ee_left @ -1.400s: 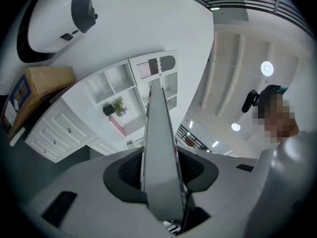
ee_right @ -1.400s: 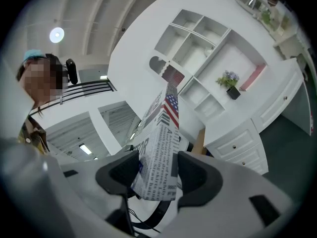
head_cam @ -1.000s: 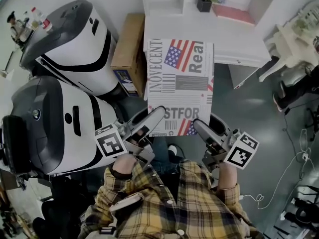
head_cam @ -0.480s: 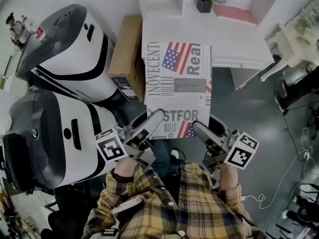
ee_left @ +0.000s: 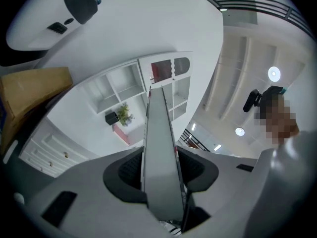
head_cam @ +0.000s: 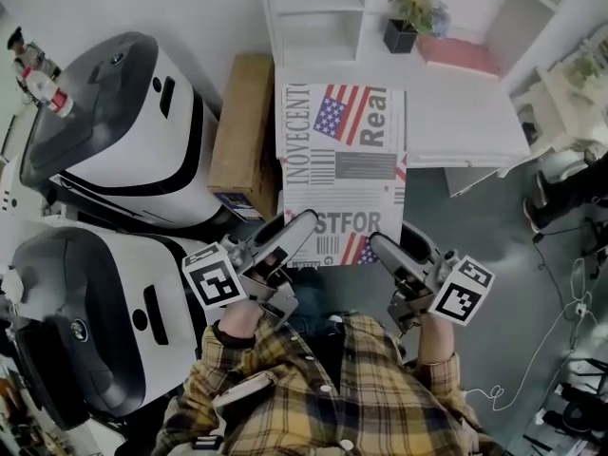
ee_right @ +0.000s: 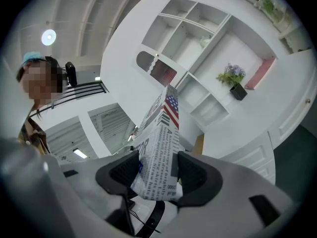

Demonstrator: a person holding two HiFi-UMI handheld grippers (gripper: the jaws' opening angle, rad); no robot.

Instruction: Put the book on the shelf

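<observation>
Book: rectangular newspaper-print book [head_cam: 342, 164], centre frame.
Left gripper [head_cam: 296, 224]: jaws clamp its lower-left edge.
Right gripper [head_cam: 380, 247]: jaws clamp its lower-right edge.
Shelf: white cubby shelf [head_cam: 313, 12], top centre.

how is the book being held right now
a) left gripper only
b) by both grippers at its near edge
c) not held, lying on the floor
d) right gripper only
b: the left gripper and the right gripper each have their jaws closed on the near edge of the book.
</observation>
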